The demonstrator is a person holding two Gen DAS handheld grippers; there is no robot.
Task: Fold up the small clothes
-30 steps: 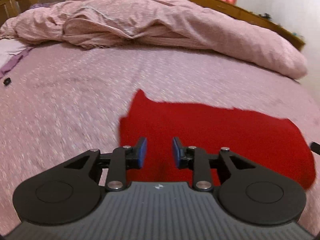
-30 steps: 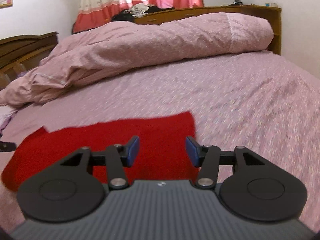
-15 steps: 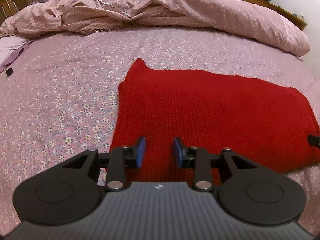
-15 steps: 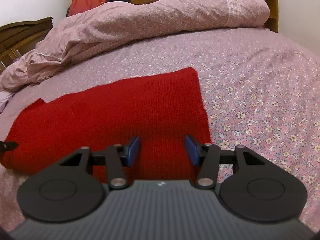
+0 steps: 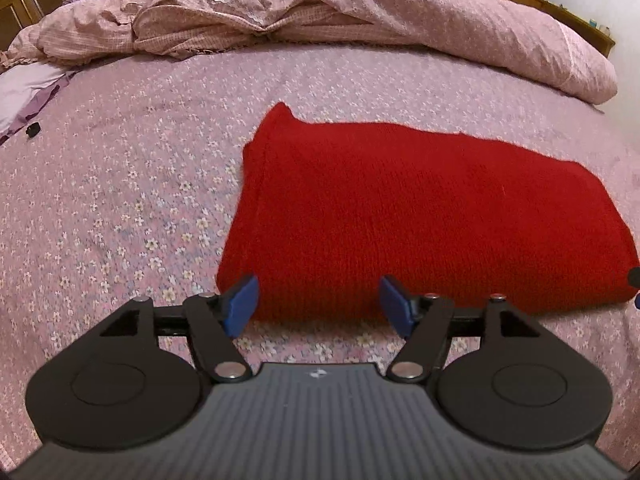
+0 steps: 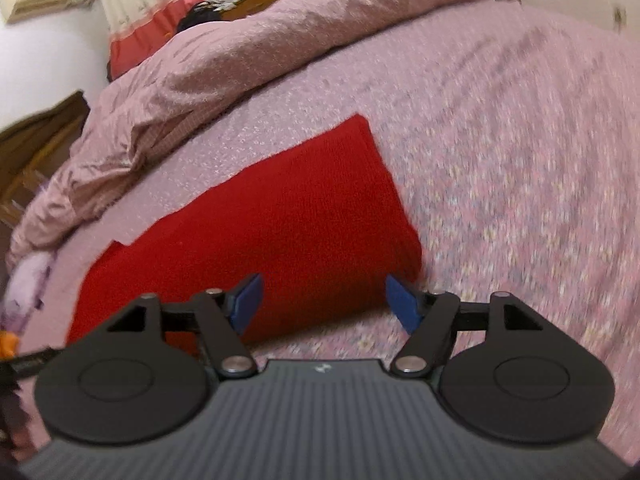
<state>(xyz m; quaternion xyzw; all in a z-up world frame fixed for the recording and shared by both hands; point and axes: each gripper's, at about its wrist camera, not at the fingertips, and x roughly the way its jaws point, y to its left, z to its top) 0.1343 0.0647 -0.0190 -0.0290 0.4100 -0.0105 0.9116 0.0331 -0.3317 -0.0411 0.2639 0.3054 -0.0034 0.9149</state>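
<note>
Knit point(image 5: 420, 216): red, folded flat on bedsheet point(image 5: 120, 200), centre of both frames.
Left gripper point(image 5: 318, 300): jaws opening, empty, at near edge.
Right gripper point(image 6: 322, 300): jaws opening, empty, at near corner.
Risk: pads may pinch only the top layer or catch sheet; fold skews.

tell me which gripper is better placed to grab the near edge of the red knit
Left, slightly. The left gripper frames the red knit's near edge squarely in a sharp view; the right gripper is rolled and blurred. Both jaws are opening, gripping nothing.
</note>
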